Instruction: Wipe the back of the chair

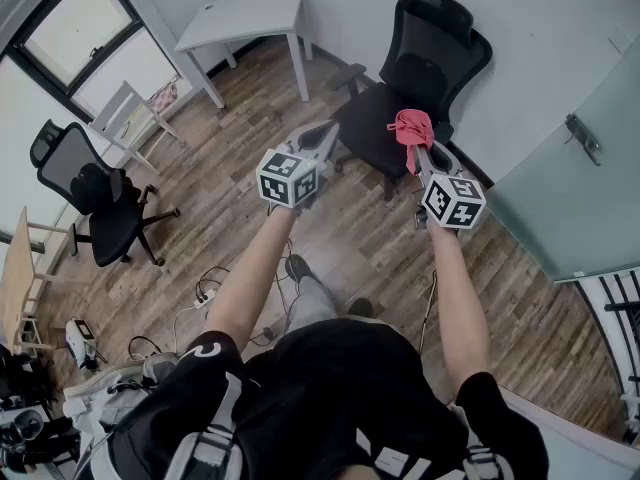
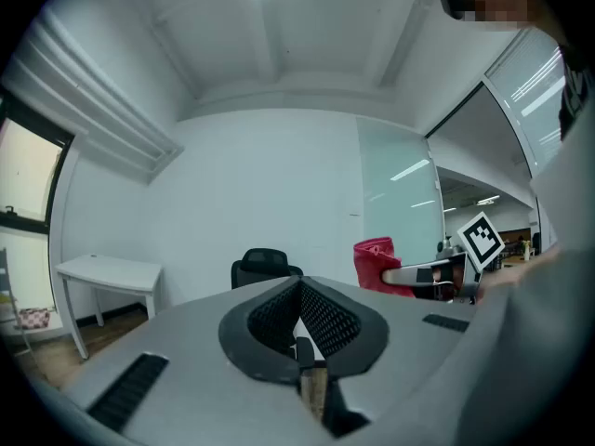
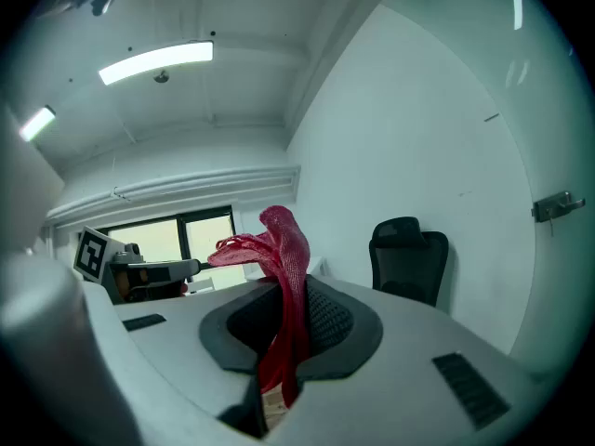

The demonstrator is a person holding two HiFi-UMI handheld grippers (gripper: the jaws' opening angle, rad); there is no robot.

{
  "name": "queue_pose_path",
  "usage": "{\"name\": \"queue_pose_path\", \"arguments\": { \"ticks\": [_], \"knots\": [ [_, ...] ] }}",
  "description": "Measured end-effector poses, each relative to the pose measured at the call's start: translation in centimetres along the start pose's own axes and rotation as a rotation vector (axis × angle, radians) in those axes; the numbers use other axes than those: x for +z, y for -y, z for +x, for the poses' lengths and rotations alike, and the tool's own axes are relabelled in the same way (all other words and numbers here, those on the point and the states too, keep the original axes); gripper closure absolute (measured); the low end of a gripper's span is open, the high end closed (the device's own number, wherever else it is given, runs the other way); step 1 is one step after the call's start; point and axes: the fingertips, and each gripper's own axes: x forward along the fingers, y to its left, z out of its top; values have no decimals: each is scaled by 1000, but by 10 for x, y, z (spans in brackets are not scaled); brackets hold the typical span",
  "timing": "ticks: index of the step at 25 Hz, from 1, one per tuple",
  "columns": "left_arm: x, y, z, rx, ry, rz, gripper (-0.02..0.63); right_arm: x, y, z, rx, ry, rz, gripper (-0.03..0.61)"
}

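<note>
Wood flooring fills the head view; the chair stands against the wall, left gripper and right gripper near its seat. Left gripper view: jaws meet, empty. Right gripper view: jaws pinch a red cloth, probably light and limp, best held bunched.

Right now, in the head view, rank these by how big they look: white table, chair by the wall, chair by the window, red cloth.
Largest: chair by the wall.
Next: white table and chair by the window, too alike to rank.
Smallest: red cloth, though it is nearest the camera.
</note>
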Motion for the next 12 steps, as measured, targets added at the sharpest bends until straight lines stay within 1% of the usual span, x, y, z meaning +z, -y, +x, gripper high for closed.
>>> {"name": "queue_pose_path", "arguments": {
  "ticks": [6,9,12],
  "knots": [
    [0,-4,9,-20,9,-19,589,5,-5,14,10,-5,-14,515],
    [-1,-13,15,-19,8,-31,589,3,-5,24,12,-15,-20,515],
    [-1,-30,22,-20,9,-40,589,3,-2,41,-4,-23,-17,515]
  ]
}}
